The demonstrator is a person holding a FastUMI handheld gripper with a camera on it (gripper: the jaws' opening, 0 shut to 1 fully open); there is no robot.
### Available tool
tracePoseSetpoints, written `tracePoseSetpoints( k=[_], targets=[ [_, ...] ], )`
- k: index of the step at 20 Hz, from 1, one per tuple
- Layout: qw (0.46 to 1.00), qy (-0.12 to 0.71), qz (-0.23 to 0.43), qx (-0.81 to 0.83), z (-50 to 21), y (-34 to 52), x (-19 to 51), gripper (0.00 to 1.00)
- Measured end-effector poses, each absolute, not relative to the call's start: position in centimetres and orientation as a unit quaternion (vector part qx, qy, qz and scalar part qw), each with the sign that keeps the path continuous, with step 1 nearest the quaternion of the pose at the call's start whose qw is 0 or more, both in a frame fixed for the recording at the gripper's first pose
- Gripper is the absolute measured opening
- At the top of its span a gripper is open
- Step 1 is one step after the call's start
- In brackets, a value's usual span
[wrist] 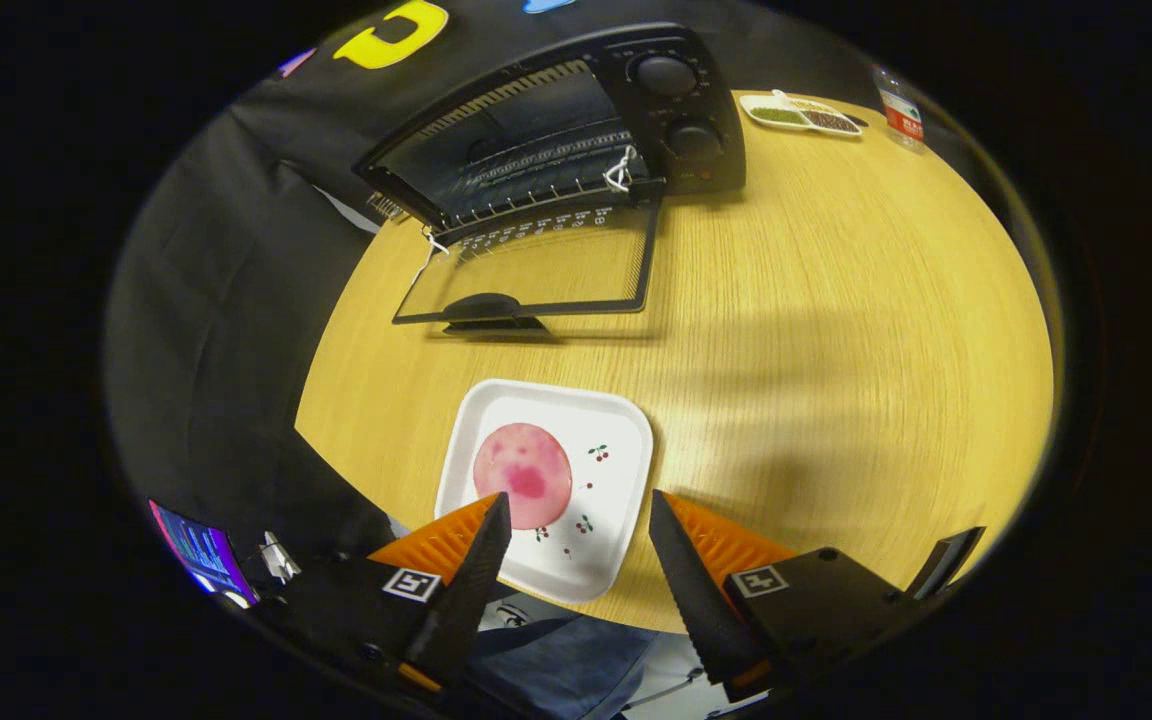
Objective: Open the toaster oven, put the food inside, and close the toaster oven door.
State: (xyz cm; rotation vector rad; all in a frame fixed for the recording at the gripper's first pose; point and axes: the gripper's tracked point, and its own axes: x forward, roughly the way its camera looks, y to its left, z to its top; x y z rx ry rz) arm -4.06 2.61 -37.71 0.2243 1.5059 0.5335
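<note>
We log: gripper (579, 512) fingers spread wide, empty; pink food slice (523, 474) on white plate (616, 470) just ahead; toaster oven (576, 130) beyond, door down.

I can read almost nothing from here. The toaster oven (576, 140) has a row of small pale marks along the inner edge of its opened door (536, 270), too blurred to make out, and the marks around its two knobs are too fine. The bottle (901, 108) at the far side of the desk (836, 330) carries a red label, illegible. Each half of my tool (578, 520), fingers spread apart, bears a square black-and-white marker without letters.
</note>
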Motion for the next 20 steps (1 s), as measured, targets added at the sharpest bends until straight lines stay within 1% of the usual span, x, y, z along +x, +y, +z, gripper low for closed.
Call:
tracePoseSetpoints(
  k=[1,2,4,5,7,9,13,14,16,17,19,20],
  targets=[
    [0.684,0.684,0.233,0.098,-38.2,2.3,-4.4,0.89],
    [0.678,0.691,0.232,0.098,-38.8,2.3,-4.7,0.89],
    [0.664,0.705,0.231,0.094,-39.4,2.0,-5.3,0.79],
    [0.659,0.708,0.234,0.098,-39.3,2.2,-5.4,0.79],
    [0.652,0.712,0.238,0.102,-39.3,2.3,-5.4,0.67],
    [0.658,0.714,0.222,0.087,-40.3,1.9,-5.2,0.55],
    [0.645,0.725,0.22,0.105,-40.3,2.0,-5.3,0.31],
    [0.64,0.728,0.221,0.106,-40.3,2.0,-5.4,0.3],
    [0.647,0.728,0.193,0.12,-41.2,1.5,-4.8,0.13],
    [0.643,0.731,0.189,0.129,-40.6,1.2,-5.0,0.05],
    [0.644,0.729,0.195,0.127,-40.9,1.8,-5.2,0.05],
    [0.641,0.73,0.2,0.126,-40.7,1.7,-5.3,0.02]
  ],
)
